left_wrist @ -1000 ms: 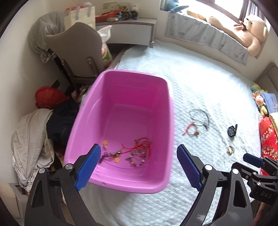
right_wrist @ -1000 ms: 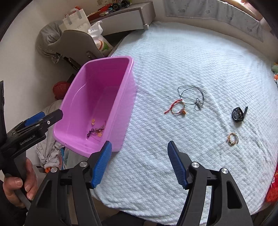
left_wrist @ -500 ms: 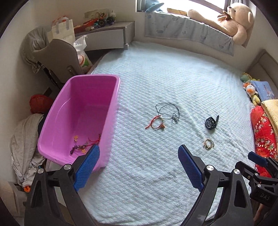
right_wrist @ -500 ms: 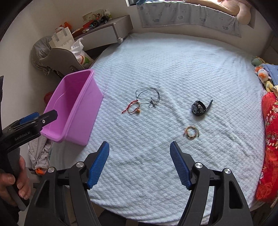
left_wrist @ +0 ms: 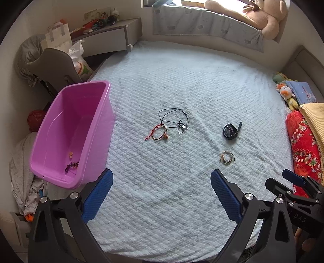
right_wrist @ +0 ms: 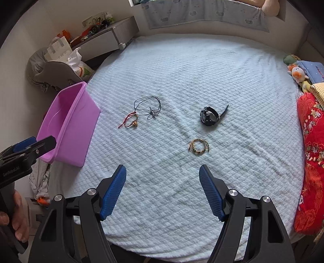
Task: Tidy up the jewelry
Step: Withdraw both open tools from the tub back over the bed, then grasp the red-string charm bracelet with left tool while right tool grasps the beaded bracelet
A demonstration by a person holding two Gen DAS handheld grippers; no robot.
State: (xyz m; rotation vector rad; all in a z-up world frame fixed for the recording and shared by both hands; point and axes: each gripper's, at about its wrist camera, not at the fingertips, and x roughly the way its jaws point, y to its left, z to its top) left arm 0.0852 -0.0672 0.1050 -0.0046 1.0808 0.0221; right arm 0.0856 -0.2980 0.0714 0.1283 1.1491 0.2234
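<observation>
On the pale blue bedspread lie a red cord bracelet (left_wrist: 158,133) (right_wrist: 129,121), a black cord necklace with a silver pendant (left_wrist: 174,119) (right_wrist: 148,107), a black watch (left_wrist: 230,130) (right_wrist: 209,116) and a beaded gold bracelet (left_wrist: 227,157) (right_wrist: 199,146). A pink tub (left_wrist: 60,141) (right_wrist: 66,125) at the bed's left edge holds a few small jewelry pieces (left_wrist: 71,161). My left gripper (left_wrist: 162,194) is open and empty, above the near part of the bed. My right gripper (right_wrist: 163,192) is open and empty, just short of the beaded bracelet.
A grey chair (left_wrist: 54,66) and a shelf (left_wrist: 107,38) with bags stand far left. Soft toys (left_wrist: 285,93) and a red quilt (left_wrist: 303,145) lie along the right edge. A teddy bear (left_wrist: 263,18) sits on the window ledge. Clothes (left_wrist: 22,176) are piled beside the tub.
Both grippers have swung right, away from the pink tub, and pulled back, bringing the loose jewelry to mid-view. Both stay open and empty.
</observation>
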